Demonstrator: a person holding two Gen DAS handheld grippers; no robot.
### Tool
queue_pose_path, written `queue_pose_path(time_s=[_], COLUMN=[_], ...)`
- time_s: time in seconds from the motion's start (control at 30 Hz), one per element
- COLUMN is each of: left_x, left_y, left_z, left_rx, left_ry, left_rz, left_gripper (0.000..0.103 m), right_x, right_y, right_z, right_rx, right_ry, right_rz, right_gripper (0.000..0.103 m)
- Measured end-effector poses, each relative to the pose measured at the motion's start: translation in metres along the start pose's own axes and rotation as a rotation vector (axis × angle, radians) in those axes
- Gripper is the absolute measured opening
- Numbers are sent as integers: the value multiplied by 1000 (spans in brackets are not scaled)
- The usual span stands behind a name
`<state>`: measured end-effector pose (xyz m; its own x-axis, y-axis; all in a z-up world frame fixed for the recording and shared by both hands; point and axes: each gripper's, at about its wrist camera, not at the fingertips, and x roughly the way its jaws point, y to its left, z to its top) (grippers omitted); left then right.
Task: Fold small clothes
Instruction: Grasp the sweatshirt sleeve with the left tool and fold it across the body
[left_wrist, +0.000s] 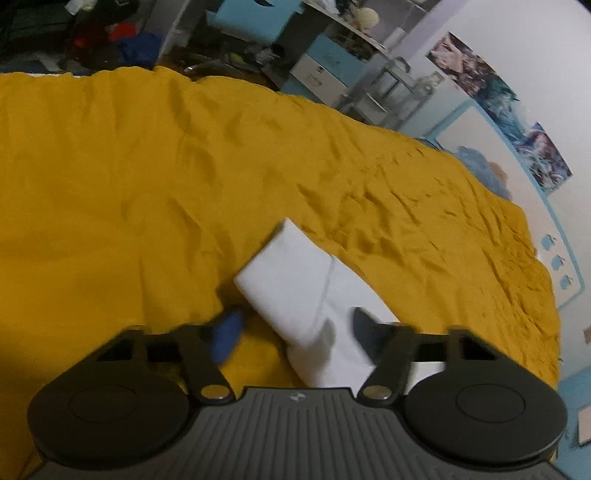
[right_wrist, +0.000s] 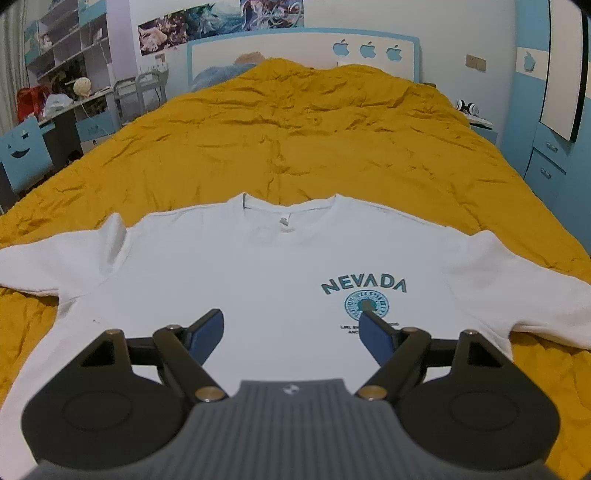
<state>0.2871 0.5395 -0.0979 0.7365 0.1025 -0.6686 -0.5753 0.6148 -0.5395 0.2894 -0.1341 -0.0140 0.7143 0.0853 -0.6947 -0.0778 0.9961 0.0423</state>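
The white shirt lies flat, front up, on the yellow bedspread. Its left sleeve runs lengthwise between the left gripper's part-spread, ungripping jaws. The right gripper, spread empty, hovers over the chest.

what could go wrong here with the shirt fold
The left gripper straddles the sleeve at a slant, so it may pinch only a corner, or catch the yellow bedspread too. The right gripper hangs open over the white T-shirt chest, not an edge; closing there could bunch the fabric. The rumpled bedspread may skew the fold.
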Motion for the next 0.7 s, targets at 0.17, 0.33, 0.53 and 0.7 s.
queue_pose_path(time_s=[0.17,0.33,0.53,0.7], left_x=[-19,-78,-166,-202], left_y=[-13,-100,-261,-382], left_z=[5,-3,-34,-80], left_rx=[26,221,457,583], left_ry=[-103,-223,-292,-290], left_rz=[-12,-114,-276,-422], left_gripper=[6,6,6,6], right_x=[8,7,-3,-21], right_y=[-2,-22,-49,-81], right_z=[0,-1,10,19], right_rx=[-12,10,-11,9], right_ry=[10,19,37,2], right_rz=[-4,-21,-4,15], right_gripper=[76,72,64,56])
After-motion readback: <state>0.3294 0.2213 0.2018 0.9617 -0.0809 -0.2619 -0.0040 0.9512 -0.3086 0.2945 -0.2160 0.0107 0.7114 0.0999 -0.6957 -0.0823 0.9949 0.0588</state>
